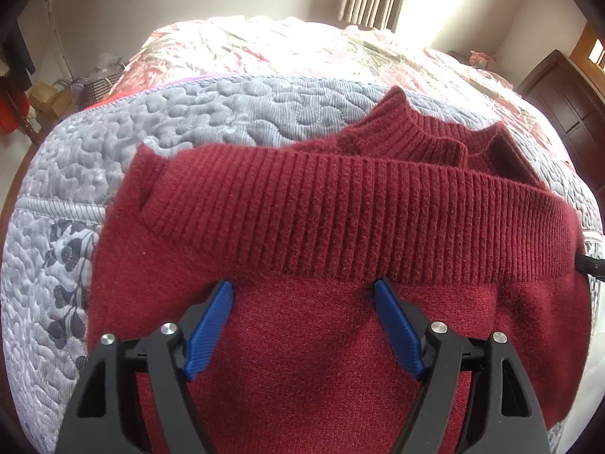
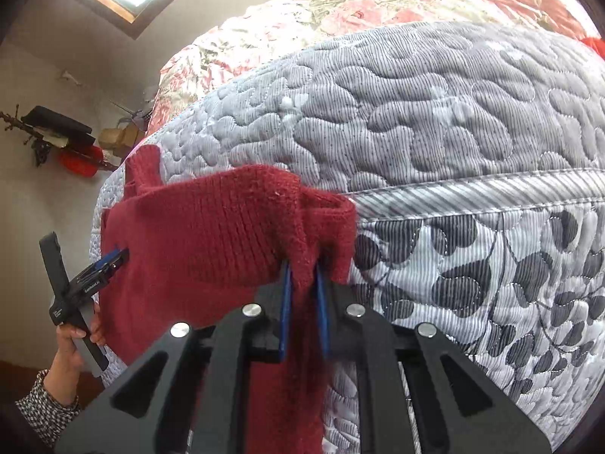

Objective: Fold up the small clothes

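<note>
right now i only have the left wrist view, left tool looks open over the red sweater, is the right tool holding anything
Observer: Yes. The right tool is shut on a bunched fold of the red sweater.
Operator: where on it
Observer: At the sweater's edge beside the grey quilt; fabric runs down between the blue fingers.
Operator: see my left tool from there
Observer: Yes, the left tool is at the sweater's opposite edge, held by a hand.

One sweater [image 1: 340, 302], two tongs [image 1: 302, 291]
</note>
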`<state>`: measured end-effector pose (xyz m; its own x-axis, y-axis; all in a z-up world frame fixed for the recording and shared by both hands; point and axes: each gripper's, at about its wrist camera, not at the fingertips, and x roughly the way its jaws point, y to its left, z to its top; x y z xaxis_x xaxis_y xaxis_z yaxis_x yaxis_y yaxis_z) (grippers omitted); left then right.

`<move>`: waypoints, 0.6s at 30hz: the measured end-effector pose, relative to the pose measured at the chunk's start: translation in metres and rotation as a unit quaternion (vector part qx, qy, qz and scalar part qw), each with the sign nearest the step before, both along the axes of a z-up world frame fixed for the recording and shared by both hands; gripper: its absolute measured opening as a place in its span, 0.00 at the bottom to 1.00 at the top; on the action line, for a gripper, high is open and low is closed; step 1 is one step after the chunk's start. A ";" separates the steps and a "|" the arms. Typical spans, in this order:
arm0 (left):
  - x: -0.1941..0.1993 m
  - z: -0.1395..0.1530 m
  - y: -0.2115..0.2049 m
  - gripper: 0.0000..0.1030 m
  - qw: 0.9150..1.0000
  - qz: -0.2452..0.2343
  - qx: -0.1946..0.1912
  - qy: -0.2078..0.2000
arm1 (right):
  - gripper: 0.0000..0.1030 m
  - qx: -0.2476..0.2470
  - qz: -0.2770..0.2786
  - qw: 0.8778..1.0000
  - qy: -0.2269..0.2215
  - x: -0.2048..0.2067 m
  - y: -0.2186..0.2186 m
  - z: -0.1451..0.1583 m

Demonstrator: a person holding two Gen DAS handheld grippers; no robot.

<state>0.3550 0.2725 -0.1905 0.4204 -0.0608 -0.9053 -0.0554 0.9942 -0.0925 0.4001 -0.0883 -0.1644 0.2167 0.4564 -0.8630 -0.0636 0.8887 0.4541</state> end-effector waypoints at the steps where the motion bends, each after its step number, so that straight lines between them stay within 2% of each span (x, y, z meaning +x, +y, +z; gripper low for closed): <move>1: 0.000 0.001 0.000 0.76 1.000 0.000 0.000 0.000 | 0.12 0.003 -0.004 1.000 0.002 0.000 -0.001 -0.001; 4: -0.002 0.006 -0.002 0.74 1.000 -0.001 0.004 -0.001 | 0.13 -0.003 -0.003 1.000 -0.003 -0.004 -0.001 0.003; 9: -0.011 0.024 -0.008 0.74 1.000 0.002 0.002 -0.013 | 0.33 -0.013 -0.004 1.000 -0.019 -0.021 0.001 0.021; 10: -0.013 0.026 -0.009 0.74 1.000 0.002 0.005 -0.013 | 0.44 -0.019 -0.003 1.000 -0.021 -0.026 0.003 0.025; 11: -0.014 0.028 -0.012 0.74 1.000 0.000 0.007 -0.013 | 0.50 -0.022 -0.002 1.000 -0.022 -0.032 0.003 0.028; 18: -0.027 0.045 -0.022 0.74 0.999 -0.015 0.022 -0.021 | 0.56 -0.024 0.002 1.000 -0.010 -0.085 -0.001 0.026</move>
<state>0.3279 0.2501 -0.1457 0.4565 -0.0349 -0.8891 -0.0216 0.9985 -0.0503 0.3148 -0.0898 -0.1379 0.2329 0.4154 -0.8794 -0.0769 0.9092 0.4091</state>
